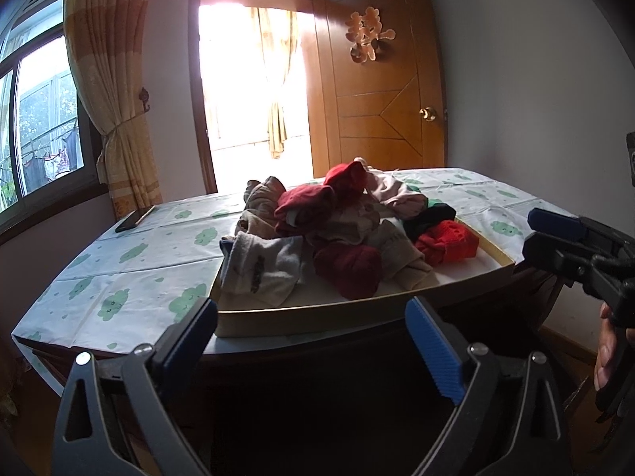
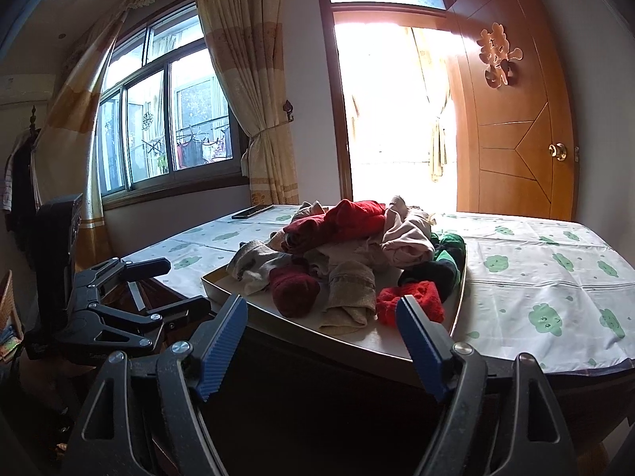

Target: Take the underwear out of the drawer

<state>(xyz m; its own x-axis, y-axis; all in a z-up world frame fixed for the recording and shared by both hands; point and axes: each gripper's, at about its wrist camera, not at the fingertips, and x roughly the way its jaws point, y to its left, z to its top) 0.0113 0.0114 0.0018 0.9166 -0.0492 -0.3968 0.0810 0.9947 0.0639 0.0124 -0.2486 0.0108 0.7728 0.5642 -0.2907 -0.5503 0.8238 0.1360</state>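
Observation:
A shallow cream drawer tray (image 1: pixel 317 311) (image 2: pixel 222 283) sits on the table's near edge, heaped with underwear and socks (image 1: pixel 341 222) (image 2: pixel 357 246) in red, maroon, beige, grey, pink, black and green. My left gripper (image 1: pixel 313 317) is open and empty, just in front of the tray's near wall. My right gripper (image 2: pixel 321 317) is open and empty, close to the tray's near corner. It also shows at the right edge of the left wrist view (image 1: pixel 555 234), and the left gripper shows at the left in the right wrist view (image 2: pixel 158 285).
The table wears a white cloth with green prints (image 1: pixel 131 273) (image 2: pixel 555 277). A dark phone (image 1: pixel 135 218) (image 2: pixel 252 211) lies at its far left corner. Behind stand a tied curtain (image 1: pixel 119 119), a bright doorway and an open wooden door (image 1: pixel 381 91).

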